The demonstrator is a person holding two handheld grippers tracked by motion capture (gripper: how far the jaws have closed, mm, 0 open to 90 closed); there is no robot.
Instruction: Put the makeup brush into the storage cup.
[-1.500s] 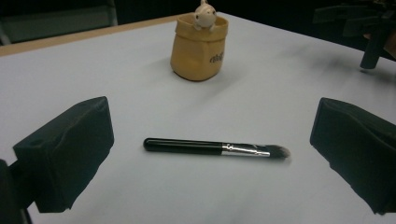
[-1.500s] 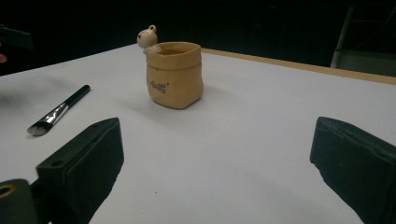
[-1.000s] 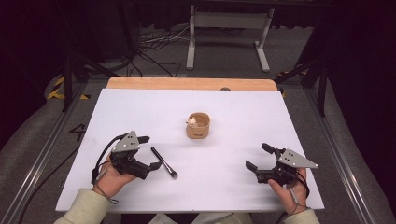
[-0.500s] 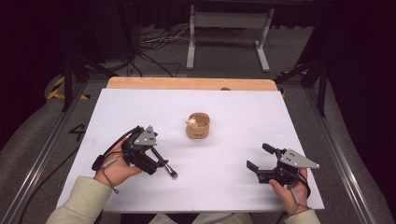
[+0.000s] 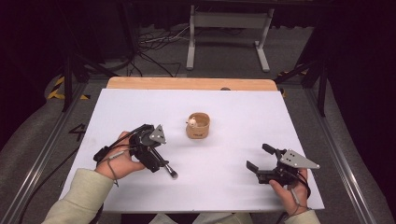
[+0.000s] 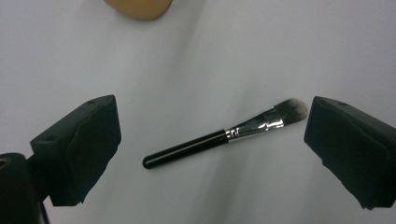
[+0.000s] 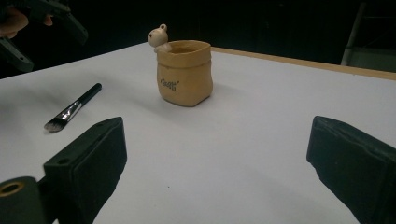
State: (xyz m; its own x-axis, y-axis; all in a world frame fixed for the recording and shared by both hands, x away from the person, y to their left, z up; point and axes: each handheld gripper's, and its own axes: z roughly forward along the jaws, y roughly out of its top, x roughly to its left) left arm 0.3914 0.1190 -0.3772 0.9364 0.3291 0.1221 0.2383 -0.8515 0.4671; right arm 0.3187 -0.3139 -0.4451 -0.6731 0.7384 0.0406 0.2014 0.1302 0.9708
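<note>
So the left gripper [image 5: 156, 161] has slid in over the slim black-handled makeup brush [image 6: 224, 136], jaws wide apart either side of it, brush flat on the white-topped bench [image 5: 224, 112] with its wooden far edge. Dark room, cables on the floor. The tan sack-shaped ceramic pot [image 5: 198, 126] has a little bear on its rim. Right gripper [image 5: 261, 161] gapes empty, well apart.

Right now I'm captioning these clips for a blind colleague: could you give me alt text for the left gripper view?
A black-handled makeup brush with a silver ferrule lies flat on the white table, framed between the open left gripper's two black jaws, its bristle tip close to the jaw at the picture's right. The rounded edge of a tan pot shows at the top.
</note>
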